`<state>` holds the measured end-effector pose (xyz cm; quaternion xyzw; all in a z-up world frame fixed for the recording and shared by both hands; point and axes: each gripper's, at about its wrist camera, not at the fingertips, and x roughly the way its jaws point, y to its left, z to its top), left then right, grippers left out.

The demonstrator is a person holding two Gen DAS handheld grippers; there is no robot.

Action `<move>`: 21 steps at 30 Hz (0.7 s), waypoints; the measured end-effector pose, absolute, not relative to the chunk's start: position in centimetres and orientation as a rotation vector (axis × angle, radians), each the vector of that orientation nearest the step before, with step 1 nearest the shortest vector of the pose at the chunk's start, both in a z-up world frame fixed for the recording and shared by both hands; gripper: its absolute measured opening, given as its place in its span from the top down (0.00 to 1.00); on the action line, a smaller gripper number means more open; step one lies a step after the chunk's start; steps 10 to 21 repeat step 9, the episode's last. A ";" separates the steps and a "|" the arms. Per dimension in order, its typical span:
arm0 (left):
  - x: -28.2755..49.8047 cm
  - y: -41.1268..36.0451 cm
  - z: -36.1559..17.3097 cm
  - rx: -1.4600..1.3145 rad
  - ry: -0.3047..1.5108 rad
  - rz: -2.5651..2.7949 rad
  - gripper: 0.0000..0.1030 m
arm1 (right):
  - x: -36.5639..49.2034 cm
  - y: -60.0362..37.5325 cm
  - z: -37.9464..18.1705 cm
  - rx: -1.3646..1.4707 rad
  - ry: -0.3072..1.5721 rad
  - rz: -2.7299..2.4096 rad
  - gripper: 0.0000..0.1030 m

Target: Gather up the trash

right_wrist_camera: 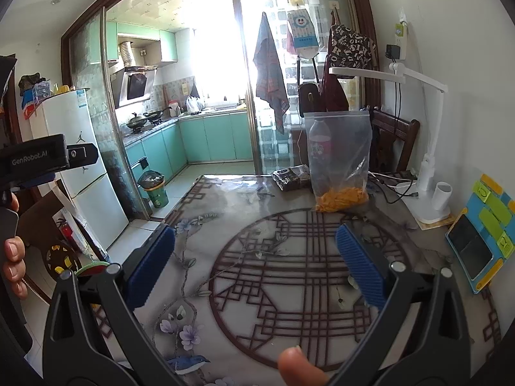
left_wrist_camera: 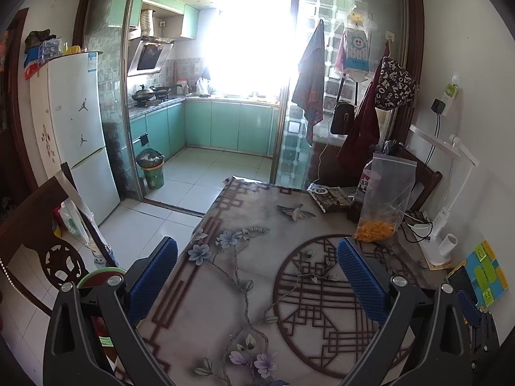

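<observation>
Both tongs, L point(left_wrist_camera: 257, 276) & R point(right_wrist_camera: 256, 262), wide apart, empty, over table point(right_wrist_camera: 244, 305) w/ snack bag point(right_wrist_camera: 339, 164) beyond.

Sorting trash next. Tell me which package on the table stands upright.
The clear zip bag with orange snacks at its bottom stands upright; the dark flat packet beside it lies flat on the table.
</observation>
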<state>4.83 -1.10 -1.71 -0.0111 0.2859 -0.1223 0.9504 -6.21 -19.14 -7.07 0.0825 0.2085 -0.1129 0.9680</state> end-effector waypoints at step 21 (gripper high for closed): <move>9.7 -2.7 -15.3 0.037 0.751 -0.237 0.07 | -4.2 -23.5 -15.0 0.151 0.617 -0.341 0.04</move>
